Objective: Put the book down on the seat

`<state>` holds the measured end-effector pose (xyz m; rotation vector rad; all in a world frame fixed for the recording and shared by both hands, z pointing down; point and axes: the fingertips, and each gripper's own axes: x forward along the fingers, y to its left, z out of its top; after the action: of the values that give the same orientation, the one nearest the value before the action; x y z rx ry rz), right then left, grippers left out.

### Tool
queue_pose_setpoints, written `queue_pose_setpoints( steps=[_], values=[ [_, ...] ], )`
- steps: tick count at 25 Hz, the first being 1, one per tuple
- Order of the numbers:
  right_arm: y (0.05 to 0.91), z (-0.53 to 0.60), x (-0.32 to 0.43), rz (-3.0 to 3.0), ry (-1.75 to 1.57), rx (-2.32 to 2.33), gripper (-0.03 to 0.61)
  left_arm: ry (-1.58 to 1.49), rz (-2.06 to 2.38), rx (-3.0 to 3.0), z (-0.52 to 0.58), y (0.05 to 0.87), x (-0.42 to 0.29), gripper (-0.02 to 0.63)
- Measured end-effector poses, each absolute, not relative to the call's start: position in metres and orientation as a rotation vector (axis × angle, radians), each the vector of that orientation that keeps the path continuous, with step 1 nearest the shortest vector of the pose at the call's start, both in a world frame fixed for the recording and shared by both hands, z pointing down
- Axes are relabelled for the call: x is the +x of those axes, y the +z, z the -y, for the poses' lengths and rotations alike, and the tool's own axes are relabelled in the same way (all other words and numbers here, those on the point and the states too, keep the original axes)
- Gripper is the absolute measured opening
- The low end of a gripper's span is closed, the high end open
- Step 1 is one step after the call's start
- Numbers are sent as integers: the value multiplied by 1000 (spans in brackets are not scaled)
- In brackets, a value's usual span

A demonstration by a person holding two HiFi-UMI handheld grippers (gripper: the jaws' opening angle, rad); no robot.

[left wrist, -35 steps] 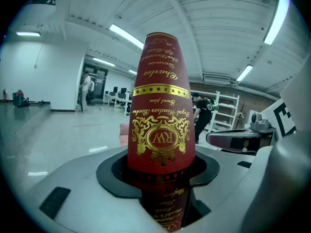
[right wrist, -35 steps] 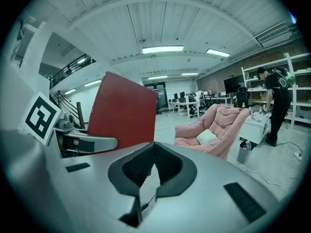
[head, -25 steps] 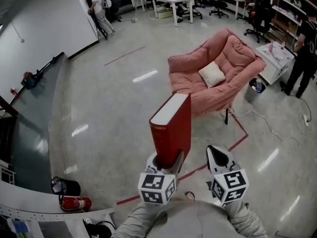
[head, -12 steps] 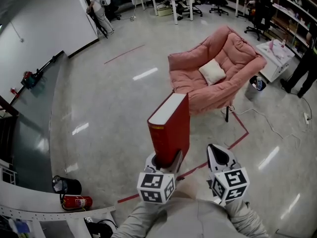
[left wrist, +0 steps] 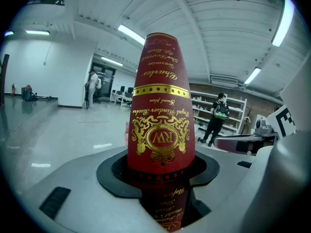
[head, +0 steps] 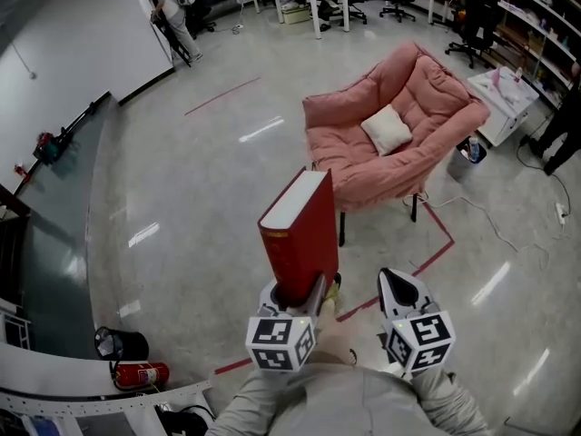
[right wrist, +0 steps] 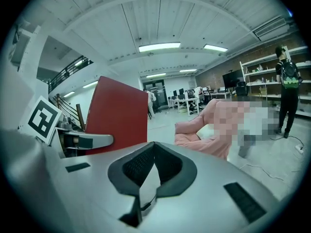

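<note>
A thick red book (head: 300, 234) with gold lettering on its spine stands upright in my left gripper (head: 300, 293), which is shut on its lower end. In the left gripper view the book (left wrist: 160, 115) fills the gap between the jaws of the left gripper (left wrist: 160, 171). My right gripper (head: 402, 284) is beside it on the right, shut and holding nothing; in its own view the right gripper (right wrist: 153, 164) has the book (right wrist: 119, 113) to its left. The pink armchair (head: 390, 143) with a white cushion (head: 388, 130) on its seat stands ahead across the floor, and shows again (right wrist: 194, 130) beyond the jaws.
Red tape line (head: 436, 252) runs over the floor before the chair. A small bin (head: 467, 160) and a white cabinet (head: 504, 98) stand right of it, with cables (head: 490, 225) nearby. A fire extinguisher (head: 136, 373) and black bucket (head: 118, 341) sit low left. A person (head: 168, 3) stands far back.
The left gripper and the book have drifted slightly left and tilted a little. The right gripper has kept its place.
</note>
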<state>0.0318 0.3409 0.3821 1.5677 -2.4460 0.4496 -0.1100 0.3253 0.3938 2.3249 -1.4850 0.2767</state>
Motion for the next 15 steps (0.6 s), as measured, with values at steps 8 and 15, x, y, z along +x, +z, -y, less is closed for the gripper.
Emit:
queue_pose_setpoints(
  steps=[8, 15],
  values=[
    [385, -277, 34, 2422, 445, 1574, 5, 287, 1473, 2319, -261, 398, -107, 242],
    [379, -208, 30, 2426, 447, 1585, 6, 293, 1450, 2333, -189, 395, -106, 242]
  ],
)
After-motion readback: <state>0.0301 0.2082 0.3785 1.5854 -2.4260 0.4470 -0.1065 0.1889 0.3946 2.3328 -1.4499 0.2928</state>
